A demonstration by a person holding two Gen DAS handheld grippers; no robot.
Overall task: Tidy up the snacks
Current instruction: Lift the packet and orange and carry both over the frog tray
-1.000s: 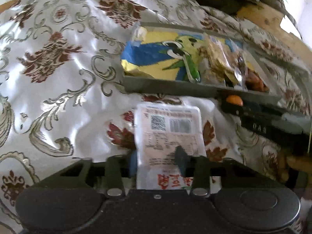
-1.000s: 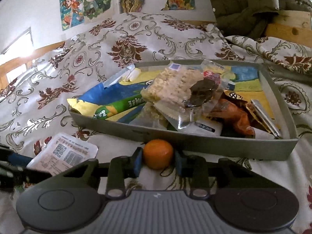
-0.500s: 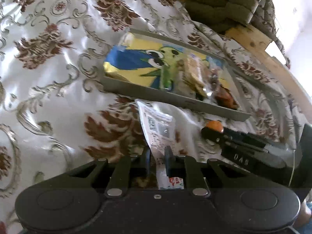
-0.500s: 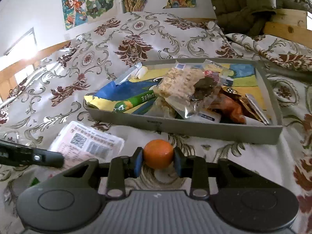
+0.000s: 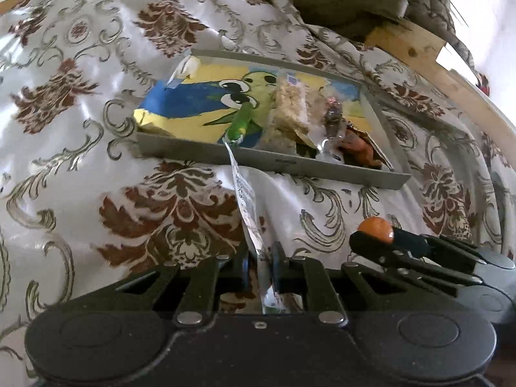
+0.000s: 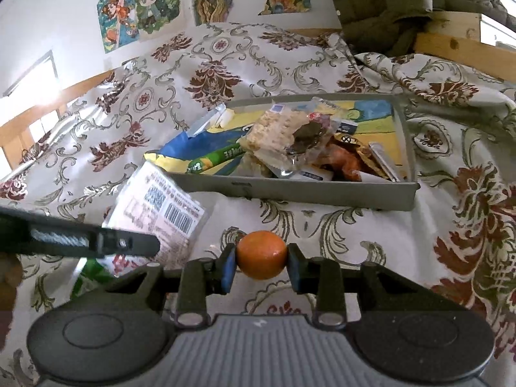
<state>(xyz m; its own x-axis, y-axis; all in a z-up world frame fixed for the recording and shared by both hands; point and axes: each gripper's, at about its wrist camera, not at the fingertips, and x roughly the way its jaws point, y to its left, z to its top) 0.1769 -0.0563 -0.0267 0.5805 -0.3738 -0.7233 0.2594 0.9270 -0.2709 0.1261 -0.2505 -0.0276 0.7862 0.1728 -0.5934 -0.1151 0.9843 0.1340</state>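
Observation:
My left gripper [image 5: 260, 266] is shut on a flat white snack packet [image 5: 245, 200], which stands on edge and reaches toward the grey tray [image 5: 274, 164]. From the right wrist view the same packet [image 6: 161, 206] shows its barcode side, lifted off the bedspread. My right gripper [image 6: 260, 262] is shut on a small orange [image 6: 261, 254]; in the left wrist view that orange [image 5: 375, 227] sits at the tip of the right gripper [image 5: 380, 237]. The tray [image 6: 290, 192] lies just ahead and holds several snacks, among them a rice cracker pack [image 6: 277, 132] and a green stick [image 6: 219, 158].
A floral bedspread [image 5: 96, 129] covers the whole surface. A green quilted jacket [image 6: 380, 6] and a wooden bed frame [image 6: 458, 42] lie behind the tray. Cartoon posters [image 6: 142, 9] hang on the wall. A green wrapper [image 6: 90, 277] lies under the left gripper.
The left gripper closed on the white packet and lifted it from flat to on edge. Both grippers pulled back a little from the tray and rose; the orange stayed gripped.

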